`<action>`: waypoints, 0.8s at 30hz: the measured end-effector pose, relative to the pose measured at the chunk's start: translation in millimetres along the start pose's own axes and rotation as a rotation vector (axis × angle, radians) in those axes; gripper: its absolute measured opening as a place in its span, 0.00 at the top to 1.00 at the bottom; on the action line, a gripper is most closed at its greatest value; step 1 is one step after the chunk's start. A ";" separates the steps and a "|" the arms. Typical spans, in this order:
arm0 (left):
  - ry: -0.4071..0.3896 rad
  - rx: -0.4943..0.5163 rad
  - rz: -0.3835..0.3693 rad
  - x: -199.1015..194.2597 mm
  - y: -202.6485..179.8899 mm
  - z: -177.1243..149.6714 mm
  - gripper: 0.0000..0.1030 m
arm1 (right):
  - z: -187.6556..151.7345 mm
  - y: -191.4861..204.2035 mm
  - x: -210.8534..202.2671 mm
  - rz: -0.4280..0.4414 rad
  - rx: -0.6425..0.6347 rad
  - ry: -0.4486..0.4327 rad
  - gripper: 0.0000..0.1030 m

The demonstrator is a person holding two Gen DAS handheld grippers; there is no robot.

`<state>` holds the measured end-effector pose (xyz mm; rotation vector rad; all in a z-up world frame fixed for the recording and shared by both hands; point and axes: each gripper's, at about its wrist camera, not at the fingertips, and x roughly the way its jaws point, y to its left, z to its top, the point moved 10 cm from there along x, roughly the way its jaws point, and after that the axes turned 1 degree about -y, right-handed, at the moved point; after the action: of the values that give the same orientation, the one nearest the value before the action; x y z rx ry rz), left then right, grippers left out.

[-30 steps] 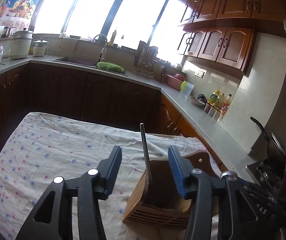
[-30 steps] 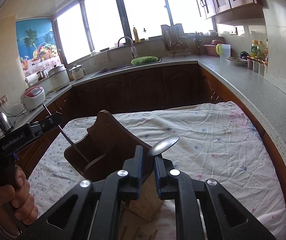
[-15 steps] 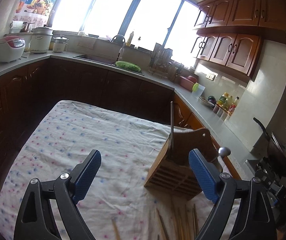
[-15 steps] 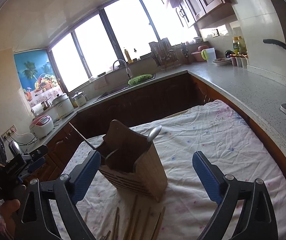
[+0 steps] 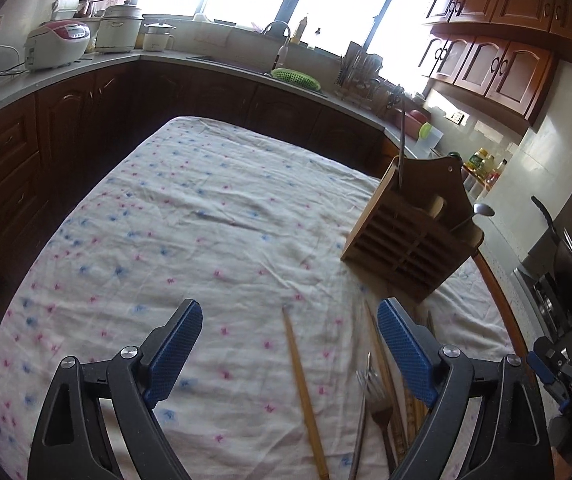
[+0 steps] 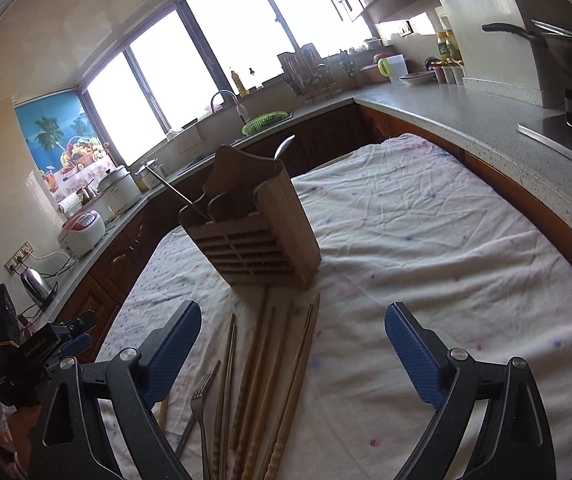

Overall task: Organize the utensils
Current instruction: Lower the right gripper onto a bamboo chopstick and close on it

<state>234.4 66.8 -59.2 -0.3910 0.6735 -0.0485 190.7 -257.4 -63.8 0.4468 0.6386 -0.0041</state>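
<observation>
Hand-held gripper (image 6: 44,349) with "GenRobot.AI" label

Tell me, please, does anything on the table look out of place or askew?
Yes: several chopsticks and a fork lie loose on the tablecloth before the wooden holder, not yet put away. Inside it, a spoon and a thin metal utensil lean outward.

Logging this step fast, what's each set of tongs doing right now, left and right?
Left tongs: open, holding nothing.
Right tongs: open, holding nothing.
</observation>
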 end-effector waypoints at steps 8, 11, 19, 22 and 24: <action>0.045 0.014 0.025 3.5 -3.9 -13.8 0.13 | -25.6 2.8 5.2 -0.026 -0.042 0.049 0.08; 0.063 0.023 0.034 7.3 -3.9 -15.7 0.13 | -30.1 3.4 9.4 -0.028 -0.048 0.060 0.08; 0.121 0.053 0.065 36.6 -5.3 -20.4 0.14 | -31.5 4.6 29.4 -0.028 -0.043 0.098 0.12; 0.143 0.069 0.075 47.2 -7.5 -21.9 0.17 | -29.7 6.6 38.9 -0.024 -0.050 0.111 0.20; 0.158 0.076 0.077 54.1 -8.8 -22.0 0.22 | -29.7 9.2 47.2 -0.023 -0.061 0.128 0.32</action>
<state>263.9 42.2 -104.1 -0.2900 0.8398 -0.0323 212.9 -230.8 -108.5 0.3824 0.7678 0.0219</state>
